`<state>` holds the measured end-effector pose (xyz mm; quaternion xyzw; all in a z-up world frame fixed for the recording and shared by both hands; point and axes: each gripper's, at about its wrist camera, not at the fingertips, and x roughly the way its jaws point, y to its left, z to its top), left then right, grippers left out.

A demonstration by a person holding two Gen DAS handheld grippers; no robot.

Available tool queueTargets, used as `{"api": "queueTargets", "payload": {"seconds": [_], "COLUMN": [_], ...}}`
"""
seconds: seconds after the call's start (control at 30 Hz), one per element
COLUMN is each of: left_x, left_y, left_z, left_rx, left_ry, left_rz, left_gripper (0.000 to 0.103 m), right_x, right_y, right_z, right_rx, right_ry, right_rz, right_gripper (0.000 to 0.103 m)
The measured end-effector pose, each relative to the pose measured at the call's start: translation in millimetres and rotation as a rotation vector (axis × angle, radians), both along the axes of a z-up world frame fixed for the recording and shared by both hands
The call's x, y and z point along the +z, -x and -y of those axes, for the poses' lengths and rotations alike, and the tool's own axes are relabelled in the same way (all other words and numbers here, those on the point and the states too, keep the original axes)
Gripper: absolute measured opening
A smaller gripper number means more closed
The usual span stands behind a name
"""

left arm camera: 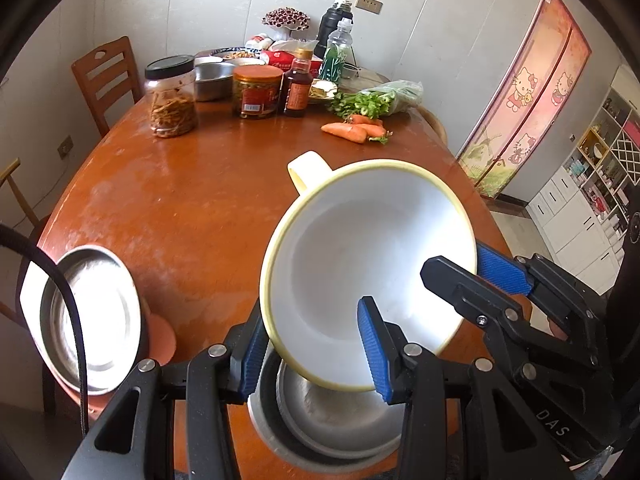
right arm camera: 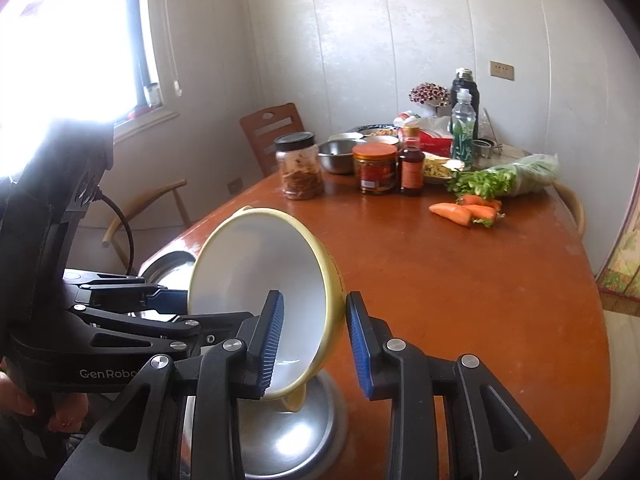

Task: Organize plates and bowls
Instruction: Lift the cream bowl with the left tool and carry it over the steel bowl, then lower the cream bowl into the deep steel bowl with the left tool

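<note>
1. Daylight floods in through a window [right arm camera: 80,40] at the upper left of the right wrist view; it is blown out to pure white.
2. Glare bleeds over the dark gear just below it, washing out its edges.
3. The counter [left arm camera: 192,184] carries a pale sheen, and steel bowls [left arm camera: 94,320] at the lower left shine with bright reflections.
4. The white bowl [left arm camera: 360,264] is evenly lit, with soft shadow inside.
5. Both views bend strongly, with black corners; far things look slightly soft.

"GenRobo" stands in white on the left gripper [right arm camera: 182,300] body; "DAS" on the right gripper [left arm camera: 476,276] body.
</note>
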<state>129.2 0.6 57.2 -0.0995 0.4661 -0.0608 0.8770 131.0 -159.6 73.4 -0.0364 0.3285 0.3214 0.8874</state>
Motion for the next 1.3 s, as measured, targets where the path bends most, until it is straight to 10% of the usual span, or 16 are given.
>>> {"api": "queueTargets", "payload": {"seconds": [1.3], "left_x": [-42], "left_y": [49], "left_z": [14], "left_rx": [-0.035], "left_ry": [-0.06], "left_rz": [0.033], "left_gripper": [0.044], "right_x": [-60], "right_y": [56], "right_z": [4], "right_rx": [-0.069], "right_ry": [0.041], "right_rz": [-0.058], "right_gripper": [0.035]}}
